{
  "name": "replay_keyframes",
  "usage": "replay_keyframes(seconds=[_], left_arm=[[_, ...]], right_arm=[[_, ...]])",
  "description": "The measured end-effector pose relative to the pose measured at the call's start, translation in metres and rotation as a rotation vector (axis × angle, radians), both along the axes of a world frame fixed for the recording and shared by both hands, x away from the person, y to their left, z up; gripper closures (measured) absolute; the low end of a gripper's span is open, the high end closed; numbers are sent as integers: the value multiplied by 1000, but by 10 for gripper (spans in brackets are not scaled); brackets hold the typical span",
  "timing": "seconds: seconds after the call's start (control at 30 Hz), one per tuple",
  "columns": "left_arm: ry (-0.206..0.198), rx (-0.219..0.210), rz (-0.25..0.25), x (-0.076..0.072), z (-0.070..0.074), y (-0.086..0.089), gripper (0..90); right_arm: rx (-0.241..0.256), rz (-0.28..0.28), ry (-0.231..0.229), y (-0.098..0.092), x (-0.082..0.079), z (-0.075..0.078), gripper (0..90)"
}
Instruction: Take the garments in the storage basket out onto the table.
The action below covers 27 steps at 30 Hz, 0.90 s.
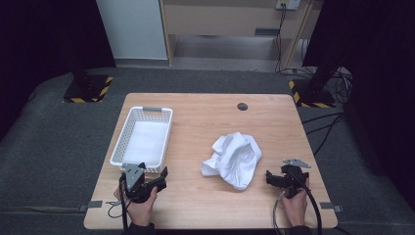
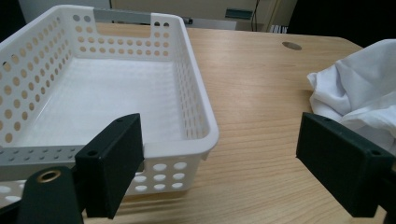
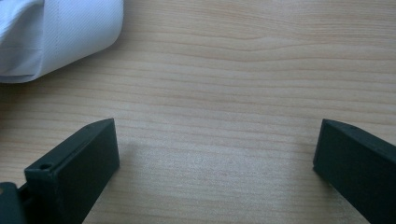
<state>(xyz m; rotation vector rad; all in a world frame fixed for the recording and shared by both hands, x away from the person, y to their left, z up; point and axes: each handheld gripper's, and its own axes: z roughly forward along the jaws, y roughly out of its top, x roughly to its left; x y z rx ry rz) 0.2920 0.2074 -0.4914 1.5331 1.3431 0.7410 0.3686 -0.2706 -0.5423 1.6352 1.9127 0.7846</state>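
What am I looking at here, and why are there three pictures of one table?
A person stands at a wooden table and holds a hand tool with two black jaws in each hand: the left gripper and the right gripper. One camera looks down from above; the other two ride on the grippers and look along their jaws. On the table are an empty white basket with holes in its walls, on the person's left, and a crumpled white cloth between the grippers. Both grippers have their jaws wide apart and hold nothing.
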Motion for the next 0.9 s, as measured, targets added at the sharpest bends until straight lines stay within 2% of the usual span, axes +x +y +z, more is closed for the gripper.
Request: replay_keyframes(seconds=[0.63,0.9], left_arm=[[-26,31,35,-13,-4,11,139],[-30,41,54,-14,-7,16,139]], right_arm=[[0,0,0,0,0,0,3],[0,0,0,0,0,0,3]])
